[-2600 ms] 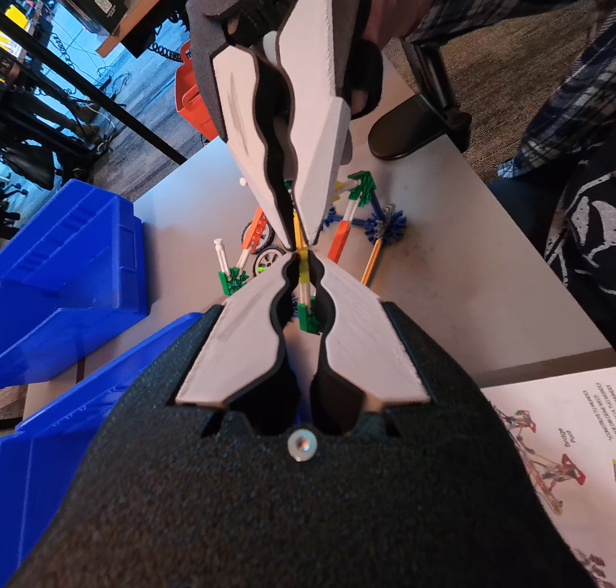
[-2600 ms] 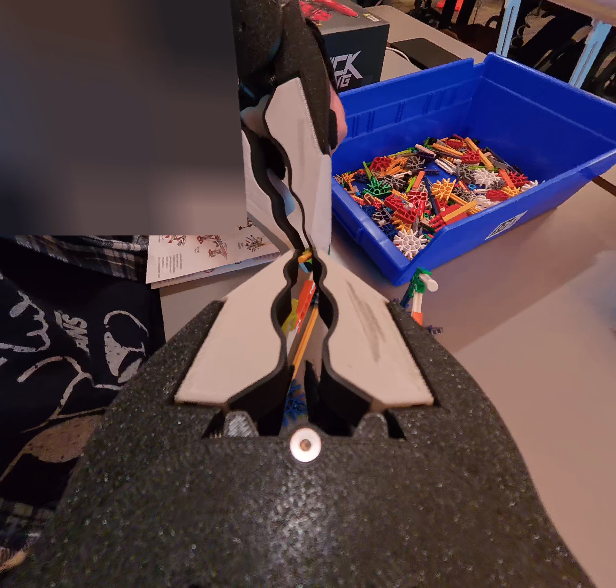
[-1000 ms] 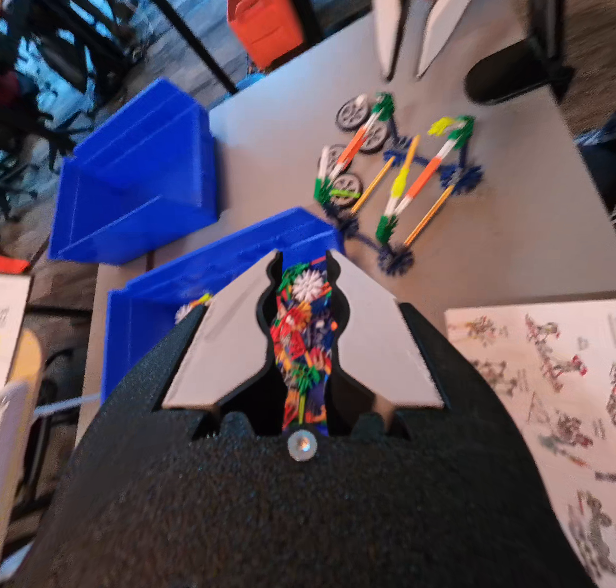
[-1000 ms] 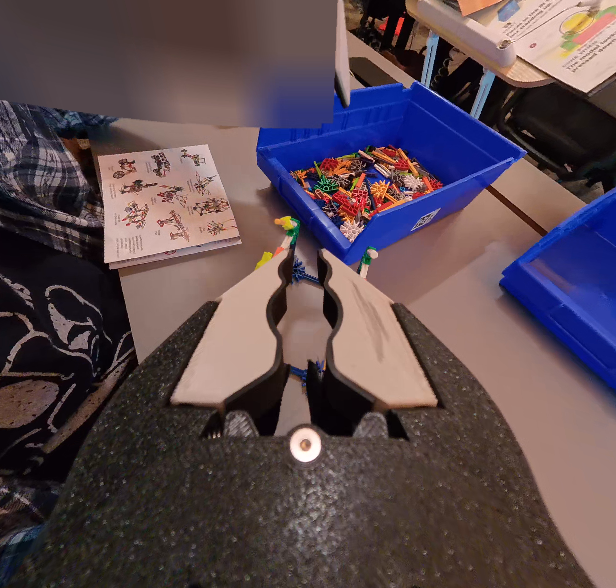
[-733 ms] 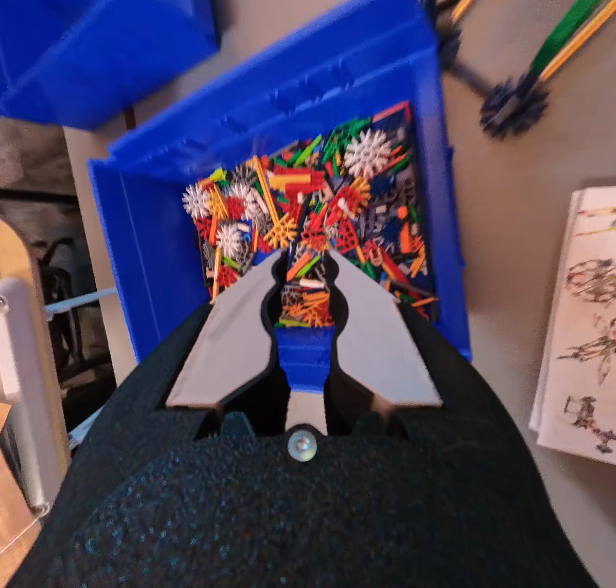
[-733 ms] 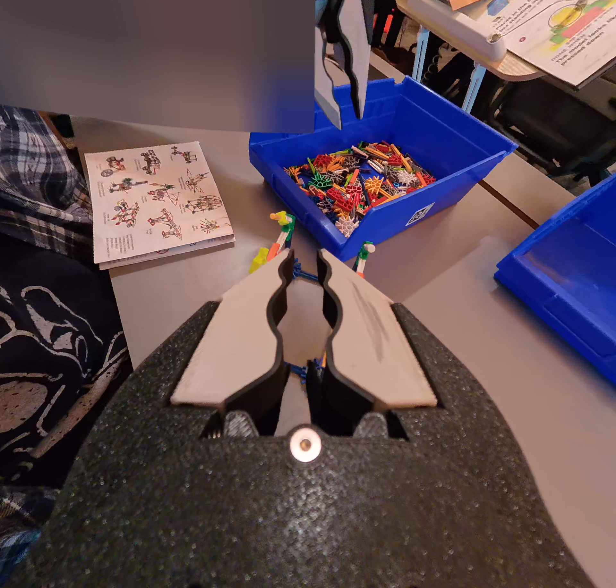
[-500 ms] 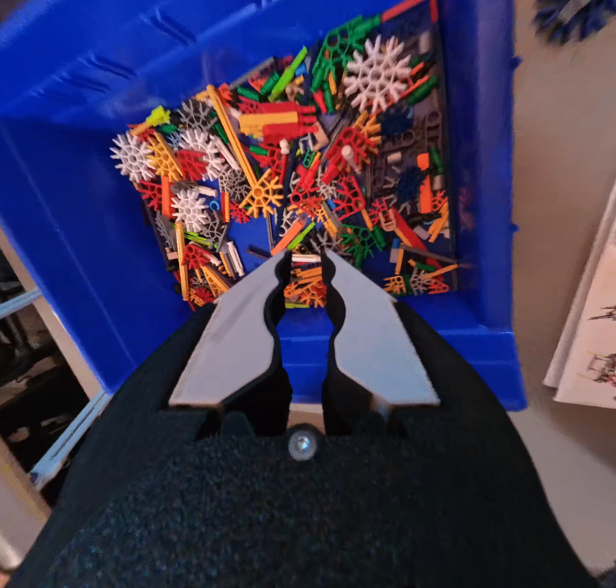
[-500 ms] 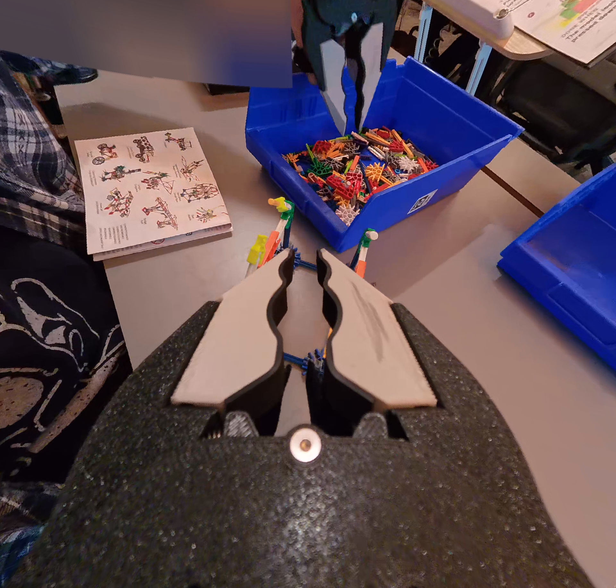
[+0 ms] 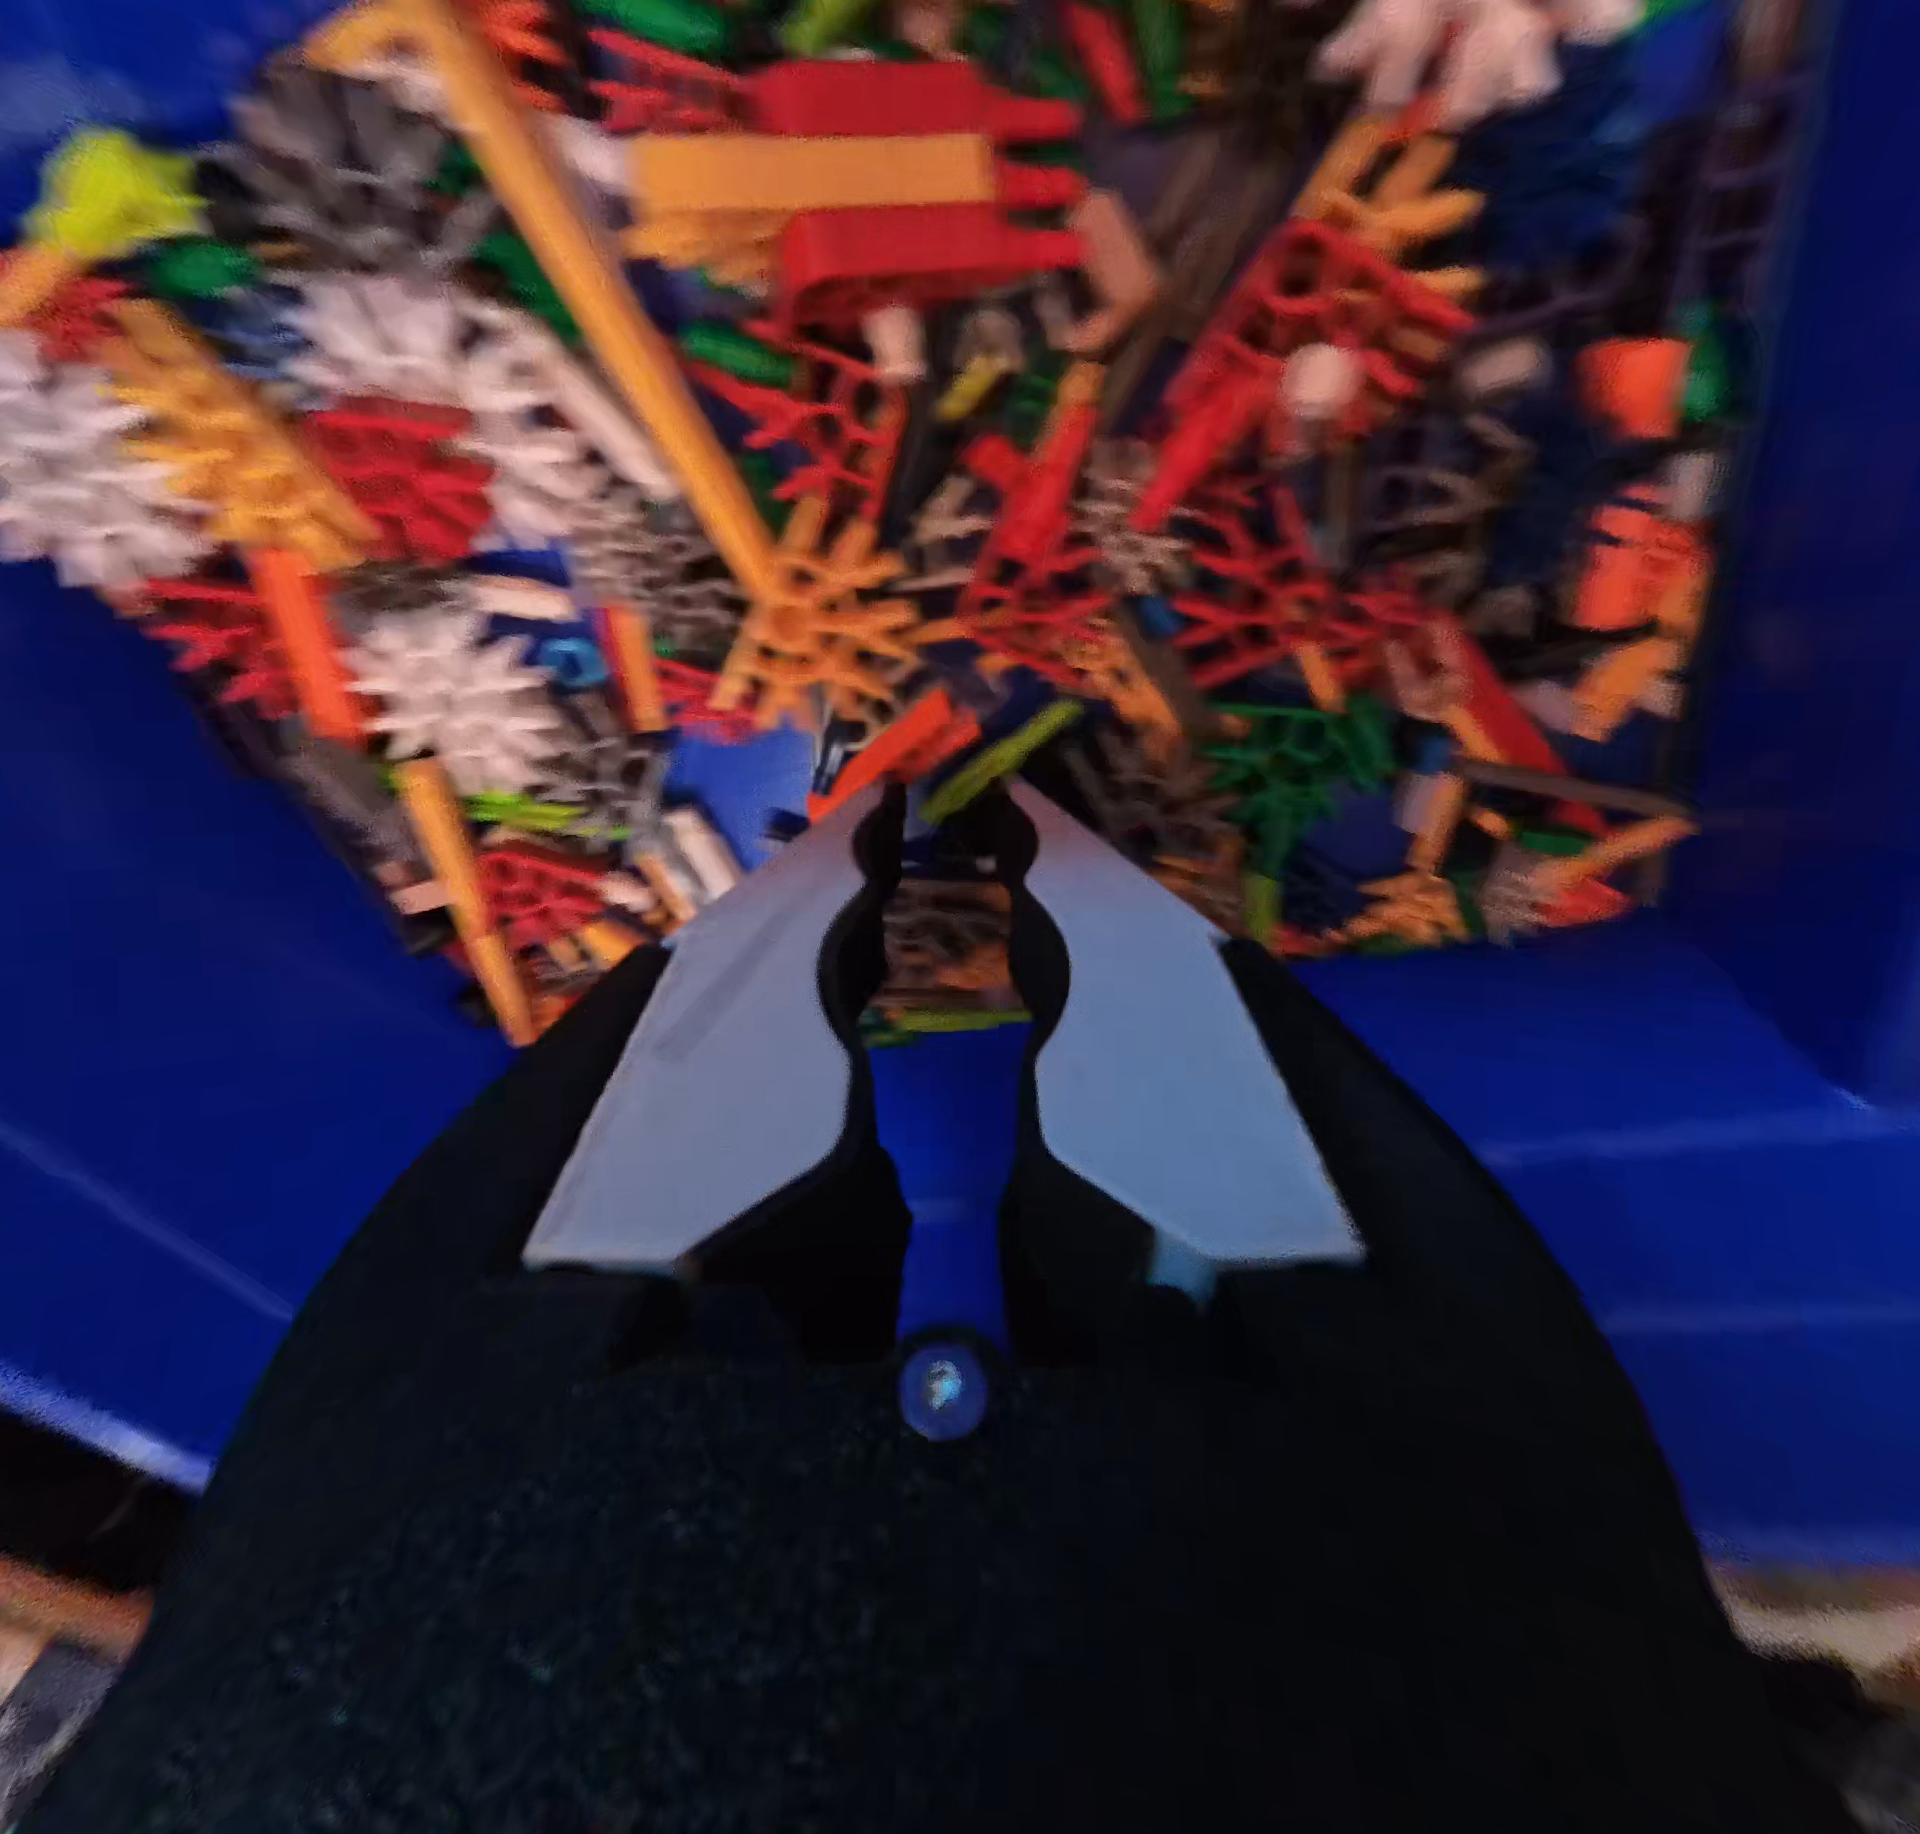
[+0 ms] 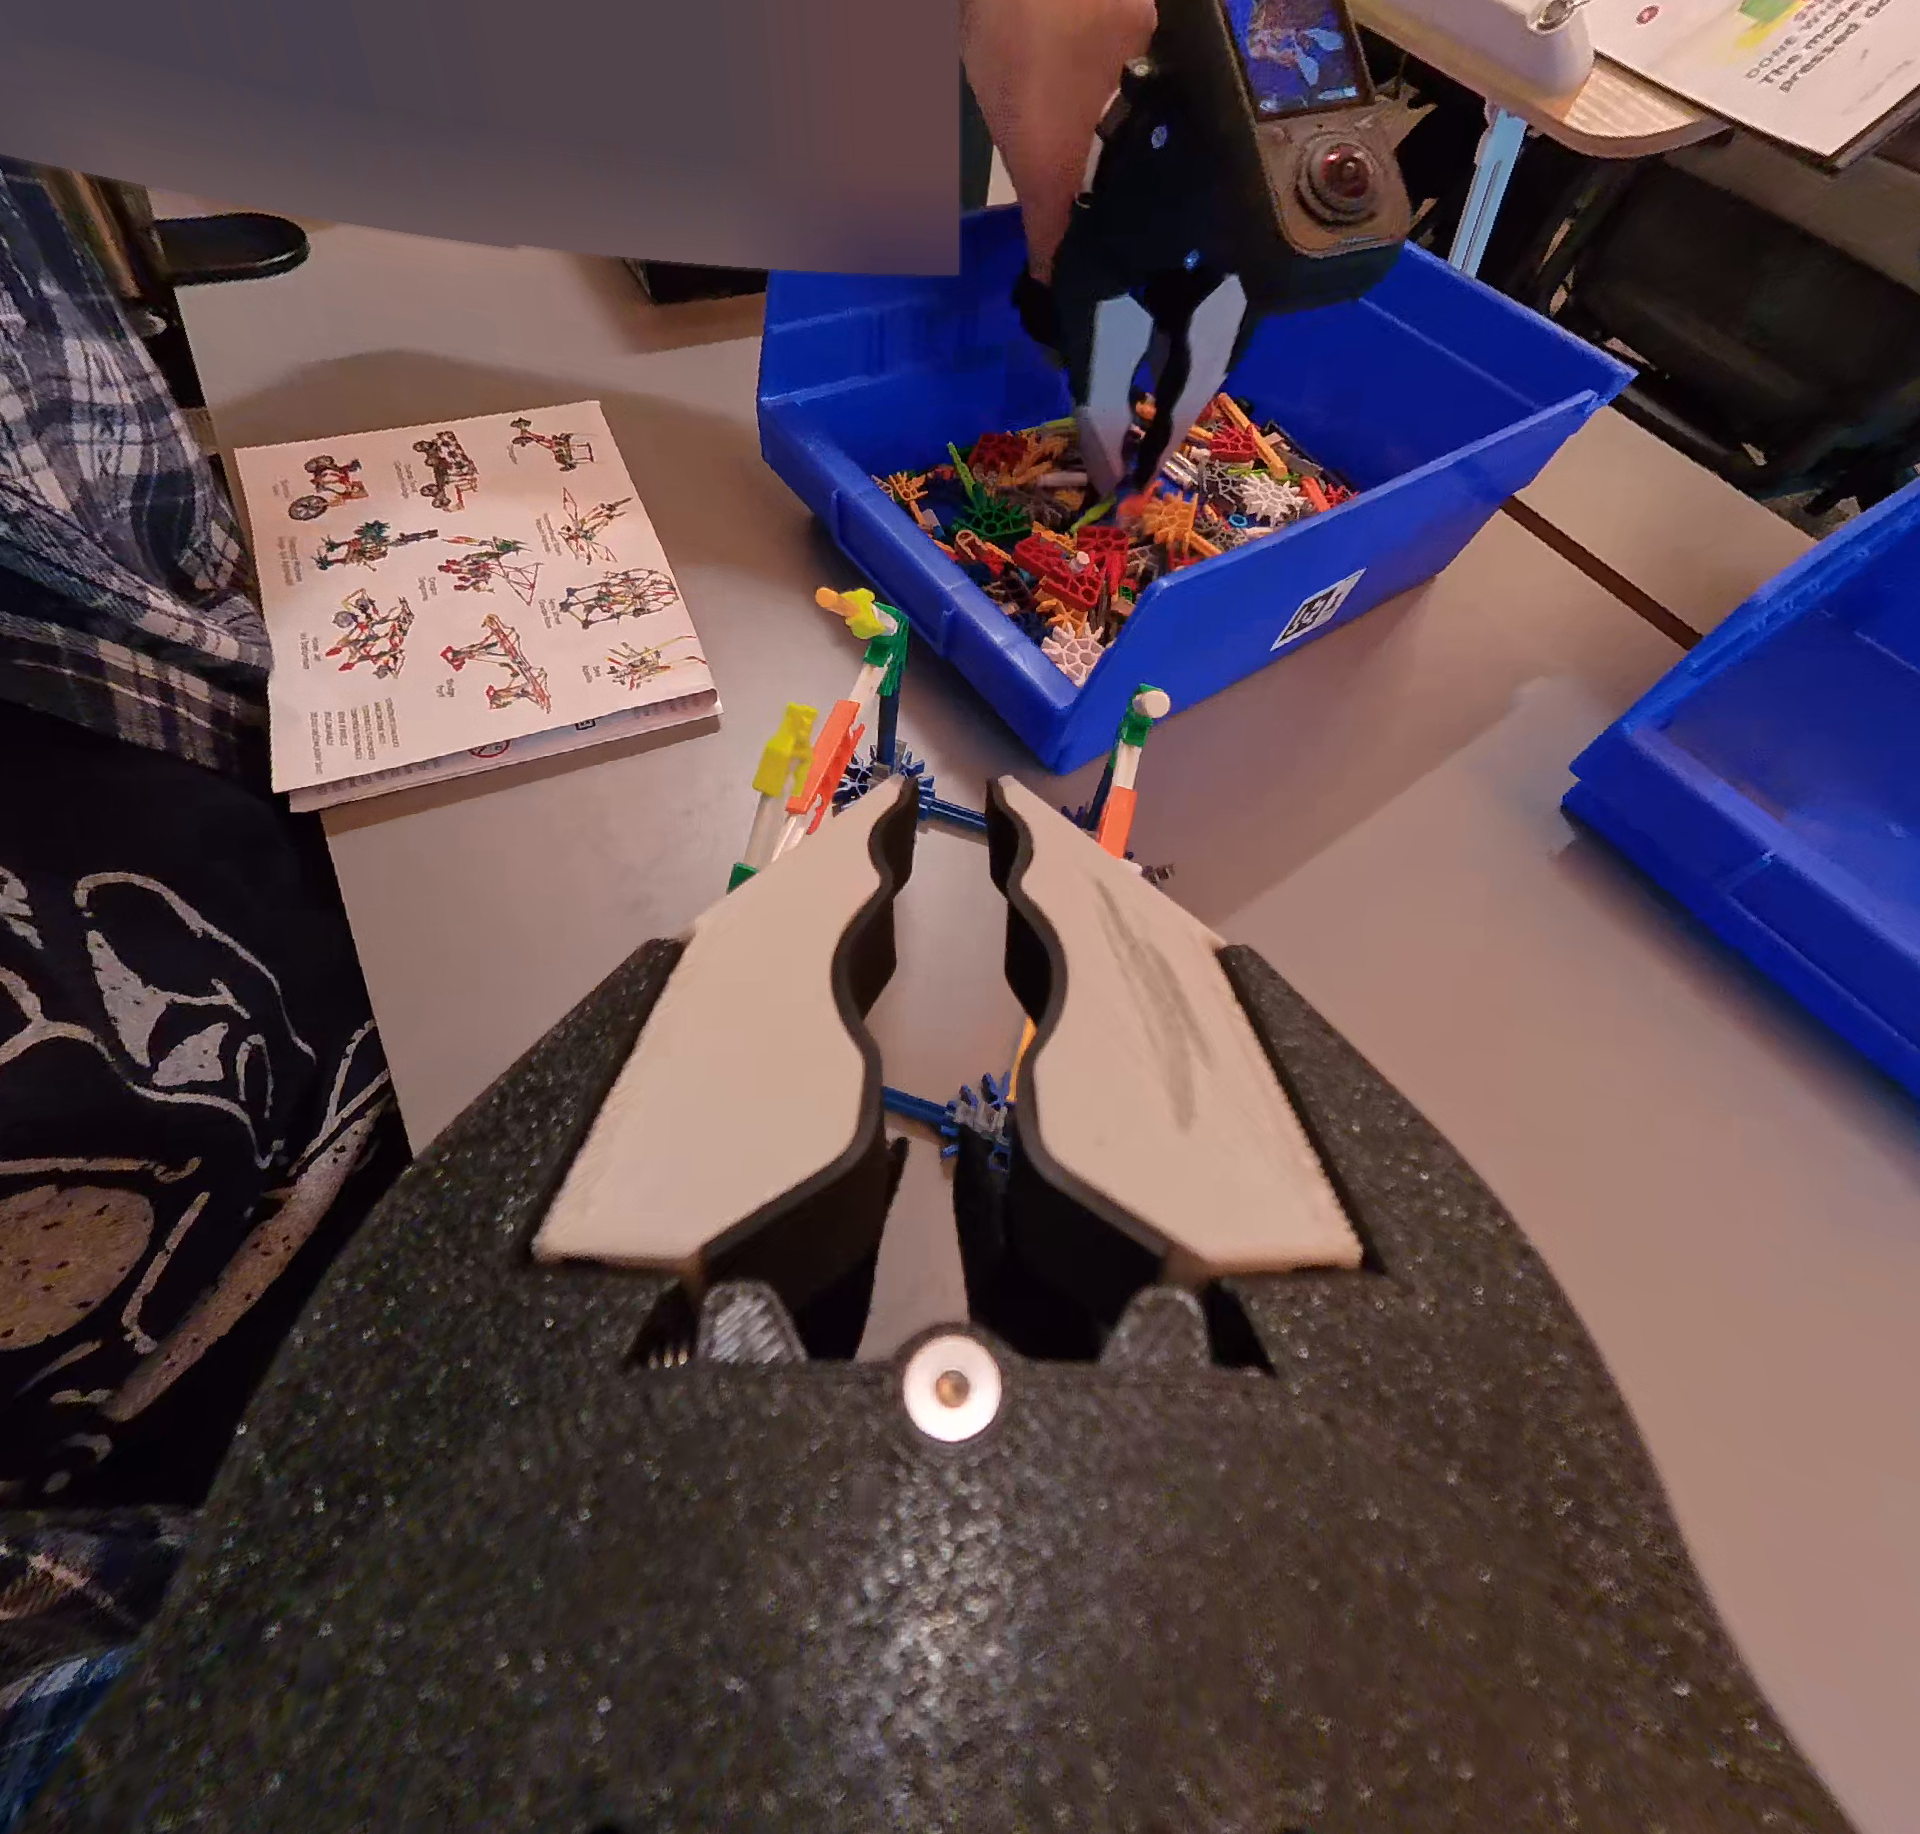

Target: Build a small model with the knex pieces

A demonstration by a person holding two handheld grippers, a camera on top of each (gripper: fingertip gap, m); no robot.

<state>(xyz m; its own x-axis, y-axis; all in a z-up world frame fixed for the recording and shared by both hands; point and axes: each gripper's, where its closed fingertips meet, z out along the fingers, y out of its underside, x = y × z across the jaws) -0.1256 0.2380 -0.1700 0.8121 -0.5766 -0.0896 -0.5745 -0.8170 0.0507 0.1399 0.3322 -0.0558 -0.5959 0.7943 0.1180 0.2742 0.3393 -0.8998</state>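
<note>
My left gripper [image 9: 948, 799] is open, its tips down among loose colourful rods and connectors [image 9: 1039, 558] inside a blue bin [image 9: 260, 1057]. An orange rod [image 9: 899, 745] and a yellow-green rod [image 9: 997, 754] lie right at the tips; the view is blurred. In the right wrist view the left gripper [image 10: 1127, 459] reaches into the same bin [image 10: 1226, 621], held by a hand. My right gripper [image 10: 951, 799] is open and empty, held just above a rod-and-connector model [image 10: 826, 745] lying on the table in front of the bin.
A printed booklet [image 10: 468, 589] lies on the grey table [image 10: 1455, 1109], left of the bin. A second blue bin [image 10: 1787, 776] stands at the right. A person in dark clothing [image 10: 156, 1005] is at the left table edge. A desk with papers [image 10: 1662, 39] stands behind. One gripper's finger ends stand about 30 centimeters off the other's.
Both grippers let go of the model, which now lies on the table. The left gripper swung over to the bin and went down into the pieces. The right gripper drew back and stayed open.
</note>
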